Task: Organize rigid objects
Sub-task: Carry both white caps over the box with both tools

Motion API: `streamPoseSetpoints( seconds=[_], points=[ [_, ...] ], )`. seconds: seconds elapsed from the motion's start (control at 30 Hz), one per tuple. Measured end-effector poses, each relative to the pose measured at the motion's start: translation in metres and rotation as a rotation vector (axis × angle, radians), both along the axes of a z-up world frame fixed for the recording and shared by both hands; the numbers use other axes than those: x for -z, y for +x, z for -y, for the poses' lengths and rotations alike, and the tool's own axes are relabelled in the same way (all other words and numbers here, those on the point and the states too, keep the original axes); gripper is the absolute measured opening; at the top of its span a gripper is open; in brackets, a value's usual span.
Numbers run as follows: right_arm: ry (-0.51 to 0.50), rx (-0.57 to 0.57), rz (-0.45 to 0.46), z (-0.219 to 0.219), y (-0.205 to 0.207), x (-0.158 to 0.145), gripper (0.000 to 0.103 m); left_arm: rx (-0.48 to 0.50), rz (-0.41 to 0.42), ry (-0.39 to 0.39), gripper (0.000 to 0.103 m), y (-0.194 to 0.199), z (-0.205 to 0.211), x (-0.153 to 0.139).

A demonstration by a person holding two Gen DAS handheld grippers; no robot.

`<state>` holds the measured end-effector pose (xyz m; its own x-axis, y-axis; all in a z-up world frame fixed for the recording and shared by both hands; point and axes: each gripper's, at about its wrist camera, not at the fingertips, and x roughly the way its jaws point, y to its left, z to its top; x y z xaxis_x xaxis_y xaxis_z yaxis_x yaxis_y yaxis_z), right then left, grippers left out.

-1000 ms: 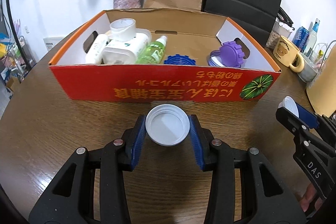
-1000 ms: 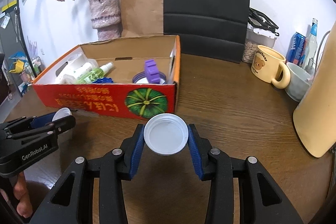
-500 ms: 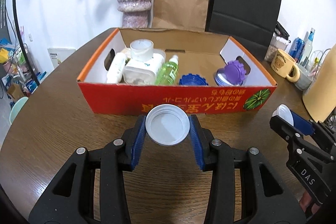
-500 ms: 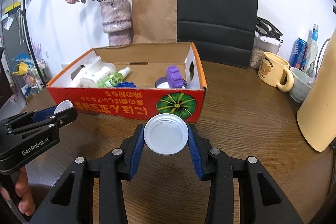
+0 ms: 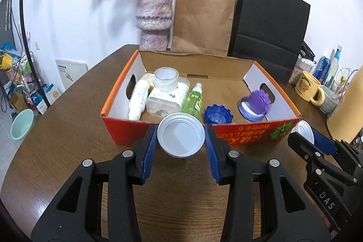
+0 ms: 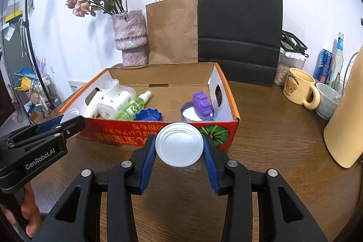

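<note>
Left wrist view: left tool [image 5: 181, 142] and right tool [image 6: 179, 146], each gripping a white lid [image 5: 180, 138], now raised nearer the box [image 5: 249, 132] ahead.

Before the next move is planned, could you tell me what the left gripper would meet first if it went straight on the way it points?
Probably the red front wall of the cardboard box: the left gripper, clamped on a white lid, points down toward it, though depth is uncertain.

White lid [image 5: 180, 135] and white lid [image 6: 179, 144], hollow side up, near red box [image 5: 240, 132].
</note>
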<state>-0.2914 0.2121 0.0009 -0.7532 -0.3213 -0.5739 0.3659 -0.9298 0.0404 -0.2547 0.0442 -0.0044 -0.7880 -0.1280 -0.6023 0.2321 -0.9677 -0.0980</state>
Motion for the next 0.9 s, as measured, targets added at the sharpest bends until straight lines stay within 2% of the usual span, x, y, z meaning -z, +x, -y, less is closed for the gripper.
streamPoseSetpoints(
  seconds=[0.9],
  points=[
    [-0.015,0.024,-0.042,0.026,-0.045,-0.019,0.045,-0.016,-0.079,-0.003,0.037,-0.042,0.018,-0.030]
  ],
)
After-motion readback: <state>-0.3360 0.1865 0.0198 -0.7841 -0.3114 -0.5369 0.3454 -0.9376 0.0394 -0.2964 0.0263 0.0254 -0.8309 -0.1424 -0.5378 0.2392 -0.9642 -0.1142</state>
